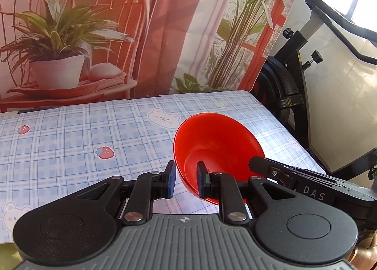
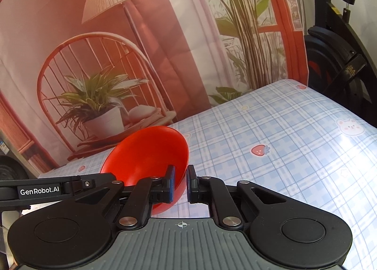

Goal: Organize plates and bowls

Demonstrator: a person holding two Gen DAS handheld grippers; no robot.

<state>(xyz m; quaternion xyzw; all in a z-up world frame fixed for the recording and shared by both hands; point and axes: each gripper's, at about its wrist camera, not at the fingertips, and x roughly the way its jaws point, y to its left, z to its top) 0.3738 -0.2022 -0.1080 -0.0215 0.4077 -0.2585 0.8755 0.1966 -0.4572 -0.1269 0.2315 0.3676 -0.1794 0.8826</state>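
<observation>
Red plastic, glossy and empty: a single bowl (image 1: pixel 218 149) is held between the two grippers above the tabletop (image 1: pixel 70 142), tilted so that its opening faces up and away from them.

Left gripper (image 1: pixel 186 179): the fingers straddle the near-left section of the bowl's rim. One blue-padded finger (image 1: pixel 171 179) stands outside the wall and the other (image 1: pixel 200 181) inside the cavity. A gap shows between the outer pad and the wall, so whether the grip is clenched cannot be told from this view. The right gripper's finger enters at its right side and reaches the bowl's right rim.

Right gripper (image 2: pixel 180 184): the fingers are drawn close together over the bowl's (image 2: pixel 148 159) near-right rim, one pad (image 2: pixel 171 185) inside the bowl and the other outside, grasping the wall. The left gripper's arm, marked "GenRobot.AI", lies to its left, touching the bowl's opposite side.

The tabletop (image 2: pixel 294 152) carries a blue plaid cloth printed with strawberries and bears. A printed backdrop (image 2: pixel 106 58) of a chair and potted plant hangs beyond the grippers; an exercise bike (image 2: pixel 341 58) stands to their far right.
</observation>
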